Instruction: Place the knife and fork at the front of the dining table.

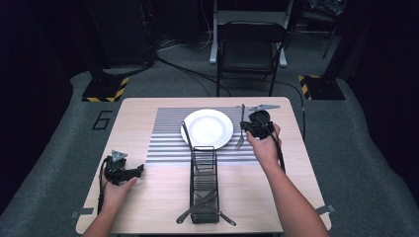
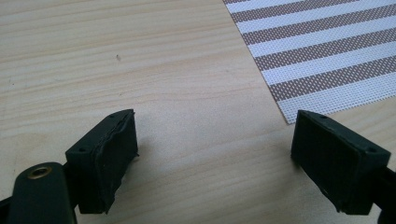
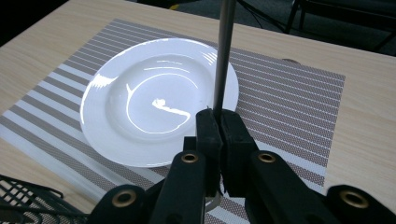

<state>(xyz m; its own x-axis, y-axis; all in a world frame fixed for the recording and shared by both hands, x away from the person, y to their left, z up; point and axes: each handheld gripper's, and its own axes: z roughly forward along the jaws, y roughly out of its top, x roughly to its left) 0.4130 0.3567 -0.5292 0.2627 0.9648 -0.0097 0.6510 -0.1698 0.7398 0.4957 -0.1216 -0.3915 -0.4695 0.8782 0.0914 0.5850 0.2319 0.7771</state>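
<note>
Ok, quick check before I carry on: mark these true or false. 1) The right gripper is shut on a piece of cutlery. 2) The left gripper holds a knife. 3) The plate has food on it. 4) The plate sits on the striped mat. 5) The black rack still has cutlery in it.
1) True: the right gripper is shut on a fork handle.
2) False: the left gripper is open, over bare table.
3) False: the plate is empty.
4) True: it sits on the mat.
5) True: utensils lie in the rack at its near end.
</note>
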